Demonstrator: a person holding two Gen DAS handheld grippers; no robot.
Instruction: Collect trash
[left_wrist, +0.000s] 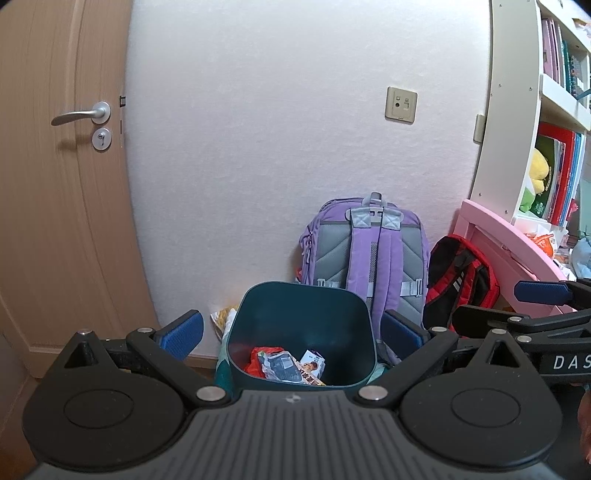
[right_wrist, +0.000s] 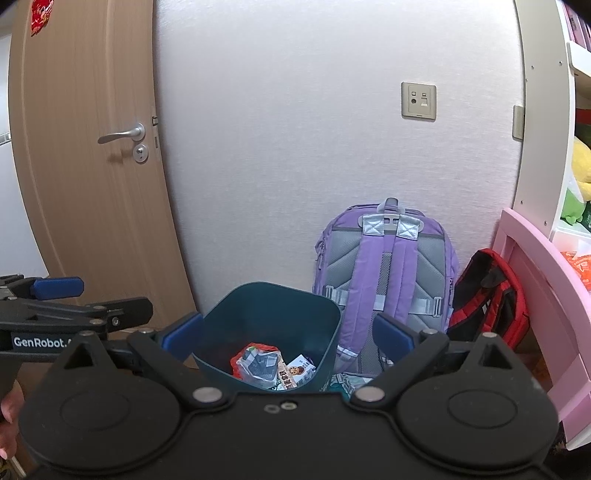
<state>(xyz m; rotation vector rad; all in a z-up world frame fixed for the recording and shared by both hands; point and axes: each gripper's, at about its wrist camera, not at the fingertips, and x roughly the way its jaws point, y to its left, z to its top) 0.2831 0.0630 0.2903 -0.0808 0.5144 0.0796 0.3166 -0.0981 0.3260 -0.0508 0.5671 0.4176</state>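
A: Where's the bin (left_wrist: 299, 332)?
B: On the floor, straight ahead and below both hand-held grippers, left (left_wrist: 291, 332) and right (right_wrist: 288, 334). Both are spread and empty; wrappers (left_wrist: 284, 365) lie inside.

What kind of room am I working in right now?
Most likely a child's bedroom or study. A purple school backpack and a red one lean on the wall beside pink furniture, with a shelf of books and soft toys. The teal trash bin stands on the floor.
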